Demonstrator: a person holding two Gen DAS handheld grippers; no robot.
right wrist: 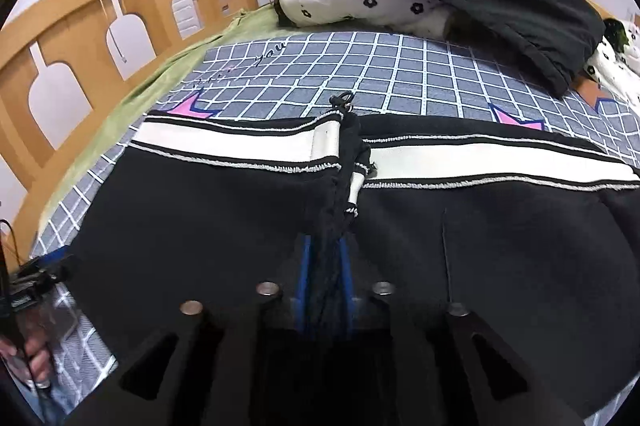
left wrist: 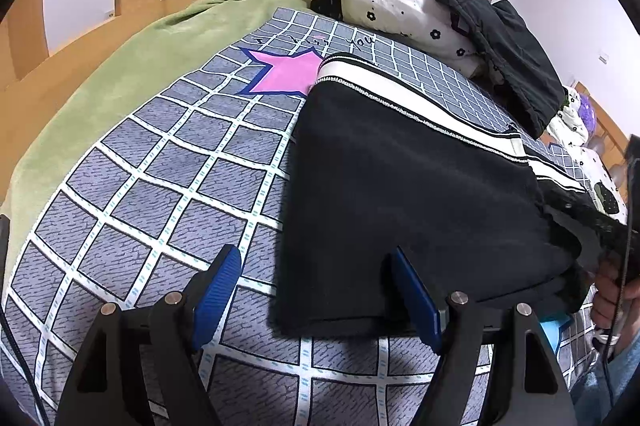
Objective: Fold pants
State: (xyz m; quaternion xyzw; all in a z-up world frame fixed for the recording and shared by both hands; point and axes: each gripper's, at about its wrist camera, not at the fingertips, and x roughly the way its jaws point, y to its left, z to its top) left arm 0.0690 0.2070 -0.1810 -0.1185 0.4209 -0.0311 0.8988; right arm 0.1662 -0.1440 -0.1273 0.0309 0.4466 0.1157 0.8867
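The left tool (left wrist: 316,290) hovers over the bed (left wrist: 160,162) with its blue fingers (left wrist: 218,278) spread wide: one over bare checked sheet, the other over the near left edge of the pants (left wrist: 400,194). Nothing is pinched there.

The pants lie flat across the bed, black with a white striped band (right wrist: 224,140) along the far side, already doubled over, it seems.

The right tool (right wrist: 324,286) has its fingers close together around a gathered bunch of black cloth at the near middle of the pants (right wrist: 192,218). It looks like a pinch, though the pads are mostly buried in fabric.

To fold well, I would have the left tool take hold of its edge firmly before anything lifts, then carry both holds across level, so that the band lines up and no crease drags.

Hard to make out:
- how many layers the right tool holds
- whether its pads press fully
- the right end of the pants, cut off by the frame
- the dark drawstring (right wrist: 342,100) knot, which is small and blurry
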